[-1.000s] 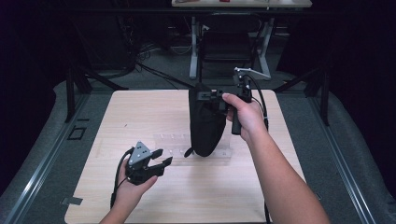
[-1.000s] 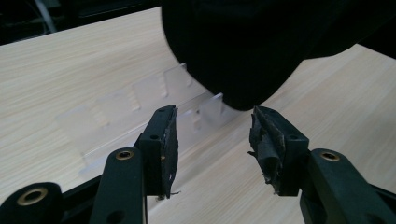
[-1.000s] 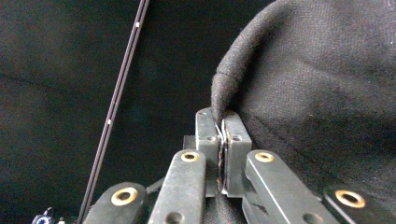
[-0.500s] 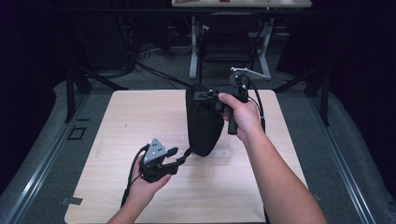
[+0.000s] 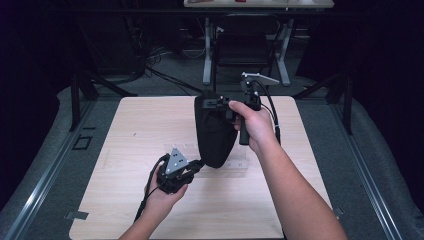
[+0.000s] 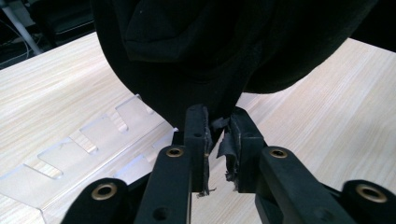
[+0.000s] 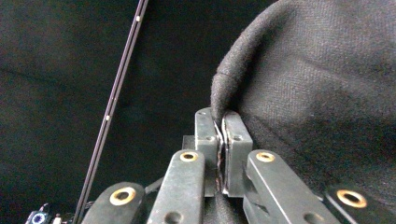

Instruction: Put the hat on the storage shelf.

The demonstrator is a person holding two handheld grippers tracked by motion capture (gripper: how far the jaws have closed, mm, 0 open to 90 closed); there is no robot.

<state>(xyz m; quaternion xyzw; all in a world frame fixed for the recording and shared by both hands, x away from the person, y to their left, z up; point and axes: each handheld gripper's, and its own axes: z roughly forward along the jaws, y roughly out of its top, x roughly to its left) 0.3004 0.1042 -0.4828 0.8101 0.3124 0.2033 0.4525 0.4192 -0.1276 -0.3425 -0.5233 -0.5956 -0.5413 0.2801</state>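
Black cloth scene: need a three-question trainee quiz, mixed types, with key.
1. True or false: the right tool is shut on the top edge of the black cloth.
2. Where does the left tool meet the cloth? A) its hanging bottom end B) its top edge C) nowhere
3. What clear thing lies on the wooden table under the cloth's bottom end?

Key:
1. True.
2. A. Its jaws have just been closing, with the bottom end of the cloth between them.
3. A clear plastic tray with slots.
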